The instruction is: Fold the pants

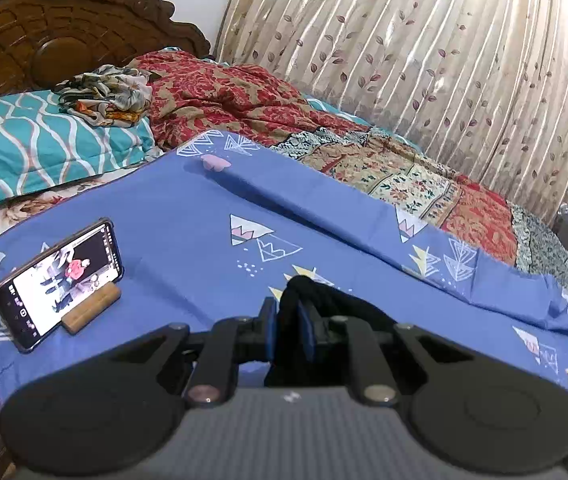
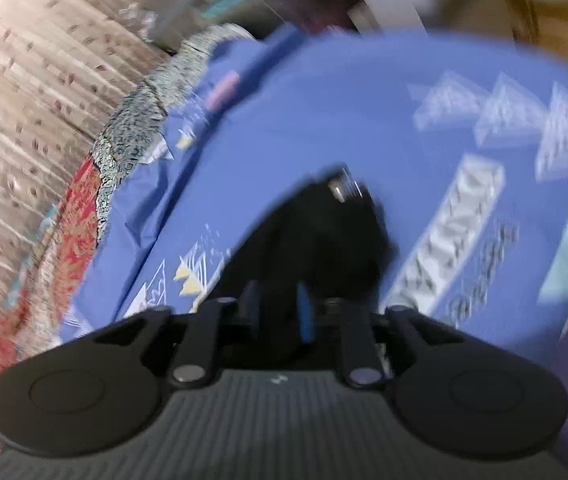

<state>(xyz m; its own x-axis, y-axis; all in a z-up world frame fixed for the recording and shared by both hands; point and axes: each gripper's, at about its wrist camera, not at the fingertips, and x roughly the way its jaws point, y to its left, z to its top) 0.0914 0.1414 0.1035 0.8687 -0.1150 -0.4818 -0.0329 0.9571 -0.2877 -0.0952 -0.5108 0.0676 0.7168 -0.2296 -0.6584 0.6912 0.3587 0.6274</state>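
Note:
The pants are black. In the left wrist view my left gripper (image 1: 287,320) is shut on a bunched fold of the black pants (image 1: 315,292), held just above the blue patterned bedsheet (image 1: 188,208). In the right wrist view, which is motion-blurred, my right gripper (image 2: 278,312) is shut on another part of the black pants (image 2: 323,224); a small metal button or clasp (image 2: 341,188) shows on the fabric. The rest of the pants is hidden behind the gripper bodies.
A phone (image 1: 56,280) leans on a wooden stand (image 1: 92,308) on the sheet at left. A teal pillow (image 1: 44,136), a red patterned blanket (image 1: 244,100) and a carved headboard (image 1: 44,20) lie behind. A curtain (image 1: 443,60) hangs along the far side.

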